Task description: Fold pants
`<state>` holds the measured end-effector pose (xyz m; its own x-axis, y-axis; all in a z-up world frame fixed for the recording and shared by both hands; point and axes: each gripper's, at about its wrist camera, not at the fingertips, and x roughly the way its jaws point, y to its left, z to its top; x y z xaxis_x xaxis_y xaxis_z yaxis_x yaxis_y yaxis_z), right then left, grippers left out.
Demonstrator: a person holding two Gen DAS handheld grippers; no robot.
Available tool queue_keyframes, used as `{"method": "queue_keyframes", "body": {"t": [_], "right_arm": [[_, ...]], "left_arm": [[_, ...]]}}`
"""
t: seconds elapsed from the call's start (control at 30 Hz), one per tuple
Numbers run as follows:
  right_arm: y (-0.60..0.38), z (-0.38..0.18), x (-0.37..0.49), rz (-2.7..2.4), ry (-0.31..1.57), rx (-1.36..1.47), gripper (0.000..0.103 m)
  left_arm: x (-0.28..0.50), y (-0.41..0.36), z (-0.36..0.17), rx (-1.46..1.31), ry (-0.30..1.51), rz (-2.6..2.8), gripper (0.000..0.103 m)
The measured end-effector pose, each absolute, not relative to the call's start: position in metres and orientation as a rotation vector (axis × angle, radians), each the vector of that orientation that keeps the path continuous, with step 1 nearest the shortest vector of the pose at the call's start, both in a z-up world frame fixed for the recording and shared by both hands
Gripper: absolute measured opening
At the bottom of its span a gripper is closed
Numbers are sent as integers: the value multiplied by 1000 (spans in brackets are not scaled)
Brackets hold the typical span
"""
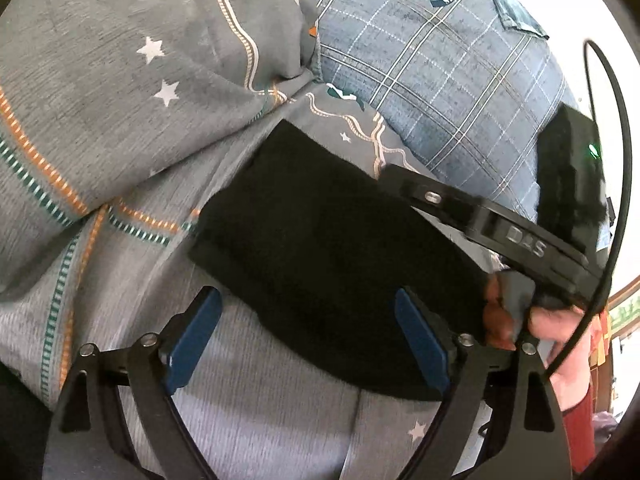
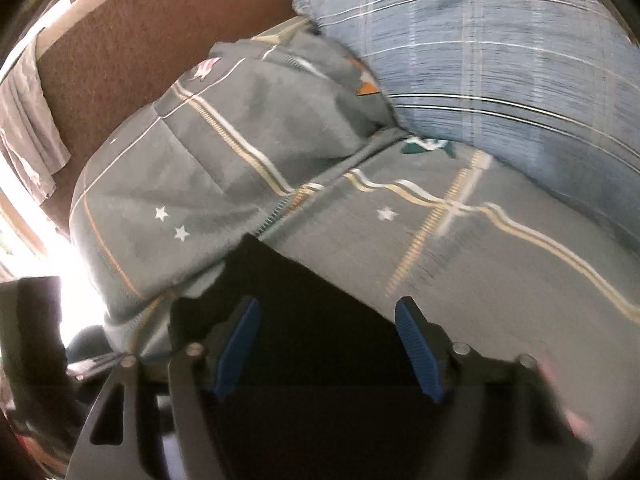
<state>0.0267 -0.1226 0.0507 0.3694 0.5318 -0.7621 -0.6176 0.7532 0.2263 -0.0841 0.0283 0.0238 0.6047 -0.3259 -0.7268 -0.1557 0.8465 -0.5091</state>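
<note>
The black pants (image 1: 332, 248) lie folded into a compact dark bundle on the grey bedsheet (image 1: 260, 408). My left gripper (image 1: 308, 328) is open, its blue pads either side of the bundle's near edge, holding nothing. In the left wrist view the right gripper (image 1: 476, 216) reaches in from the right over the pants; its fingertips are not shown there. In the right wrist view the pants (image 2: 320, 320) fill the lower middle, and my right gripper (image 2: 326, 336) is open above them, its blue pads apart.
A grey pillow with stars and stripes (image 1: 120, 80) lies to the left and a blue plaid pillow (image 1: 440, 72) behind. A brown headboard (image 2: 140, 32) and a hanging cloth (image 2: 28, 120) are at the left. A hand (image 1: 532, 324) and a black cable (image 1: 616, 160) are on the right.
</note>
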Motion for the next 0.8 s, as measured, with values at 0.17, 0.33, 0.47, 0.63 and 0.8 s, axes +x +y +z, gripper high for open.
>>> {"method": "queue_keyframes", "body": {"t": [0.17,0.33,0.47,0.63,0.8], "right_arm": [[-83,38,41,820,984,-173,73],[-66,23,46,798,1004,-193,26],[-87,55,29,828,926,-97,15],[-153,114,2,829,773,58,13],[-245,146,-39,765,644,227,12]], "left_arm": [[-78,32,22,-576,910,-120,89],[-73,30,24,-510,880,-143,58],[-80,26,45,-480,823,-199,35],[-101,-5,99,-375,688,-338,29],[-120,-77,135,-224,624,-580,29]]}}
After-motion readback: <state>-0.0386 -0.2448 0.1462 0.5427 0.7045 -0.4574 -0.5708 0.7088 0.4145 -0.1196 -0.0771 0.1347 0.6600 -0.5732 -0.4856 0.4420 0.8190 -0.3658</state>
